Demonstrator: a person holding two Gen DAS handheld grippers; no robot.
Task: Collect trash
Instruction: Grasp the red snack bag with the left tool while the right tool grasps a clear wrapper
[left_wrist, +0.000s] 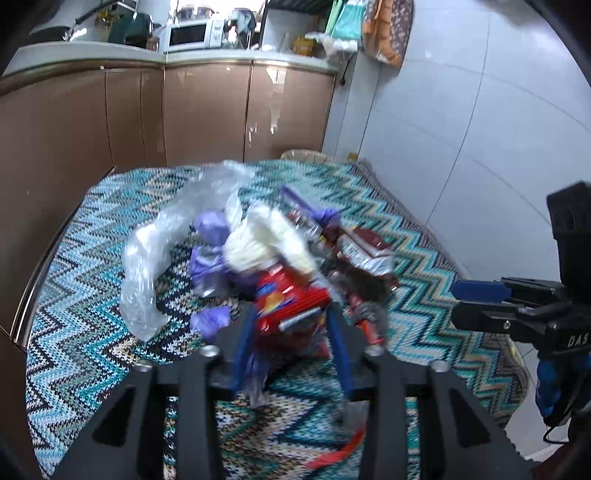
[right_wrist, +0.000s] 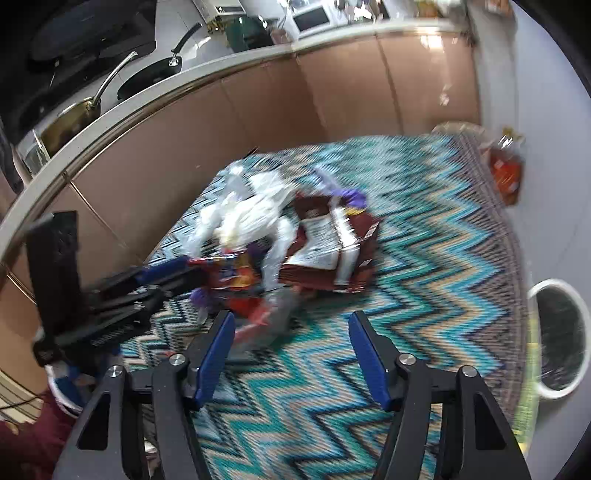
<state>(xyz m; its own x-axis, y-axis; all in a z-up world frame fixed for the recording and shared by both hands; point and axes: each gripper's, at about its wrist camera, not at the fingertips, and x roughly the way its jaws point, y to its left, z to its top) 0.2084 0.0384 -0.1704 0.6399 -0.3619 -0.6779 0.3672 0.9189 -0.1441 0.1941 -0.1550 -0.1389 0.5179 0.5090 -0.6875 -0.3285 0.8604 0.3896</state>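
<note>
On the zigzag rug (left_wrist: 92, 325), the trash pile (left_wrist: 280, 258) is being approached. Left gripper (left_wrist: 291, 325) fingers are being closed around the red wrapper (left_wrist: 288, 302); contact cannot be told. Right gripper (right_wrist: 291, 354) fingers, apart and empty, are being kept just short of the pile.

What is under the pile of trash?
The pile of trash lies on a zigzag-patterned rug, teal, cream and black. The rug shows all round the pile; whatever sits directly beneath the wrappers and the clear plastic bag is covered.
</note>
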